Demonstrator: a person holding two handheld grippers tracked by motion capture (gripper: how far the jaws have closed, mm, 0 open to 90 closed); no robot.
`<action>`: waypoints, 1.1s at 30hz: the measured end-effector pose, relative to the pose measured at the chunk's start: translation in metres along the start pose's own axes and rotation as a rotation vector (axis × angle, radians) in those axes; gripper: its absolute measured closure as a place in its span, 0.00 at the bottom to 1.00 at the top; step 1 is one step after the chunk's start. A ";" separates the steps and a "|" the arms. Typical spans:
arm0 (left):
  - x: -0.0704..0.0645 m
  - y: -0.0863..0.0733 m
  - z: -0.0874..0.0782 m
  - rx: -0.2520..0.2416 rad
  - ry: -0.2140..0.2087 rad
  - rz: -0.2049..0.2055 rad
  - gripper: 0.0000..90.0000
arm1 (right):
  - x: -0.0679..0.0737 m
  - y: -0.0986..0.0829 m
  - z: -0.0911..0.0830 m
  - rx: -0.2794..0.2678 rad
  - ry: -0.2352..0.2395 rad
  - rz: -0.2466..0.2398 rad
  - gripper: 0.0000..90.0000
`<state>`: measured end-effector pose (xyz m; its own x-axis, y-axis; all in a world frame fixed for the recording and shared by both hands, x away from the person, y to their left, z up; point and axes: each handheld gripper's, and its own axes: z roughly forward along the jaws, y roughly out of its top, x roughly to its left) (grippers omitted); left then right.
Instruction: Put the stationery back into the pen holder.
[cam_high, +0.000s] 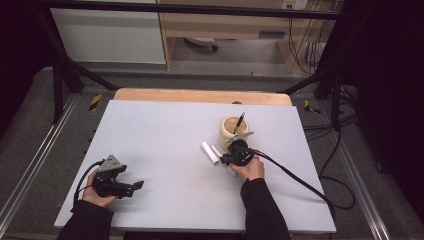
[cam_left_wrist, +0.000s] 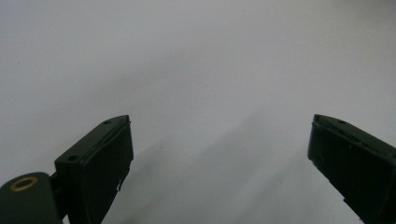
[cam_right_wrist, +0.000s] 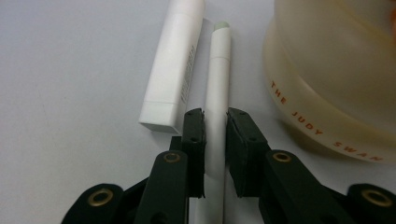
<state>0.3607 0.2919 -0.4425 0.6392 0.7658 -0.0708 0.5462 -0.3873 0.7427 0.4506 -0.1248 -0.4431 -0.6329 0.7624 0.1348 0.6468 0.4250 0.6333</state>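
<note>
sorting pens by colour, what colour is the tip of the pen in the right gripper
Pale green tip on a white pen; the right gripper view shows it best.

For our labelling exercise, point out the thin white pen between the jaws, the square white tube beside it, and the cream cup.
thin white pen (cam_right_wrist: 218, 79), right gripper view, mid barrel.
square white tube (cam_right_wrist: 173, 60), right gripper view, its long flat side.
cream cup (cam_right_wrist: 327, 70), right gripper view, outer wall above the lettering.

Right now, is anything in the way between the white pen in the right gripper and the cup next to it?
Nothing visible blocks it. The right gripper has its jaws closed around the thin white pen, and the cream cup stands just beside it. The thicker white tube lies on the pen's other side, away from the cup.
</note>
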 end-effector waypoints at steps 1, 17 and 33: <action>0.000 0.000 0.000 0.000 -0.001 -0.002 0.08 | 0.000 0.000 0.000 -0.002 -0.003 0.002 0.87; 0.000 0.000 0.000 -0.001 -0.002 -0.001 0.08 | 0.000 0.002 -0.006 0.009 -0.011 0.038 0.88; 0.000 0.000 0.000 0.001 -0.002 -0.001 0.08 | 0.005 0.005 -0.037 -0.072 -0.003 0.001 0.88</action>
<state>0.3606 0.2917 -0.4426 0.6399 0.7650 -0.0731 0.5476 -0.3872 0.7417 0.4349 -0.1369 -0.4109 -0.6313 0.7640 0.1332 0.6147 0.3883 0.6865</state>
